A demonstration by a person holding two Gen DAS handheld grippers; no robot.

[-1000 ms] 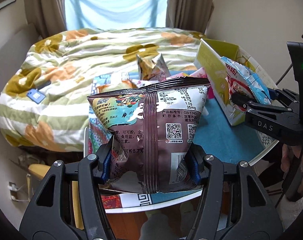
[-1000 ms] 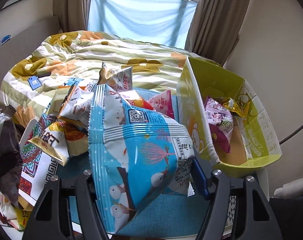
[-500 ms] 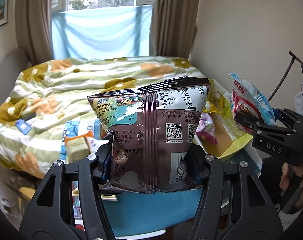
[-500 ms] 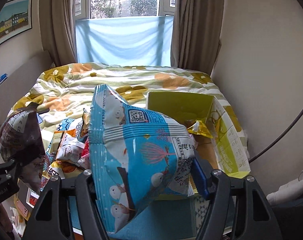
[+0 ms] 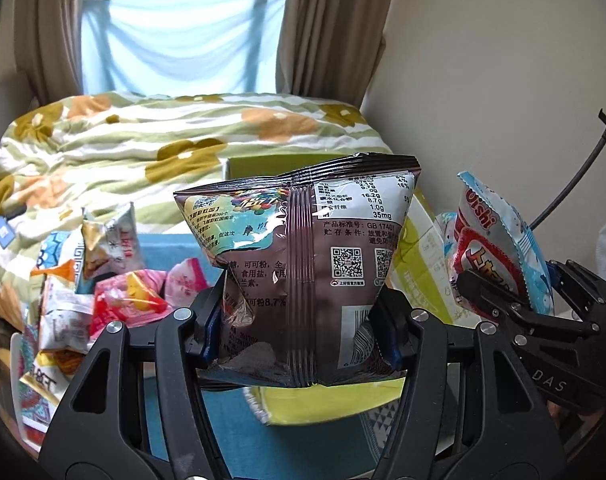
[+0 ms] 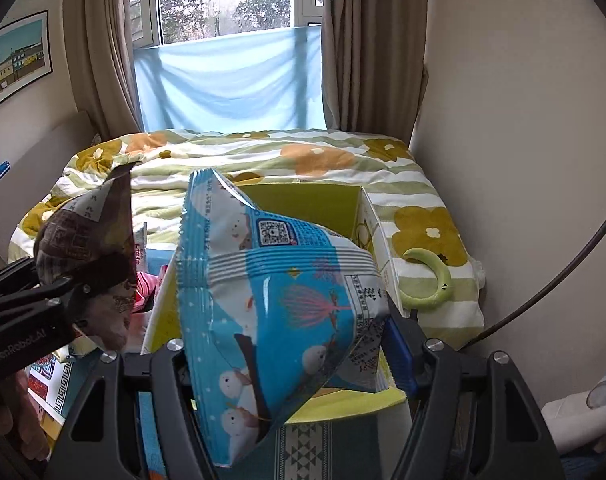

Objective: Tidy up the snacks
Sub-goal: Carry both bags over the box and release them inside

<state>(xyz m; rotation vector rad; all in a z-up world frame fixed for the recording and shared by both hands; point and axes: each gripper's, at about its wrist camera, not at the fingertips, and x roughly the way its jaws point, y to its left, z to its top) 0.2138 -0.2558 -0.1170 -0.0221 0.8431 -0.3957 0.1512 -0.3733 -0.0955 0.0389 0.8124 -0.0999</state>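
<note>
Left gripper (image 5: 299, 332): fingers clamped on brown snack bag (image 5: 303, 272), held upright above the near rim of the yellow-green box (image 5: 323, 404). Right gripper (image 6: 291, 356): fingers clamped on blue snack bag (image 6: 275, 304), tilted, apparently over the same box. Loose snack packets (image 5: 115, 280): heaped on the table at 9 o'clock of the box. Floral quilt (image 5: 143, 148): 12 o'clock.

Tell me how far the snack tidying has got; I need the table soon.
Done: unclear; the yellow-green box stands open, its contents hidden. In hand: the left gripper clamps a brown bag and the right gripper a blue bag, both held near the box. Left: a pile of loose packets lies on the table.
</note>
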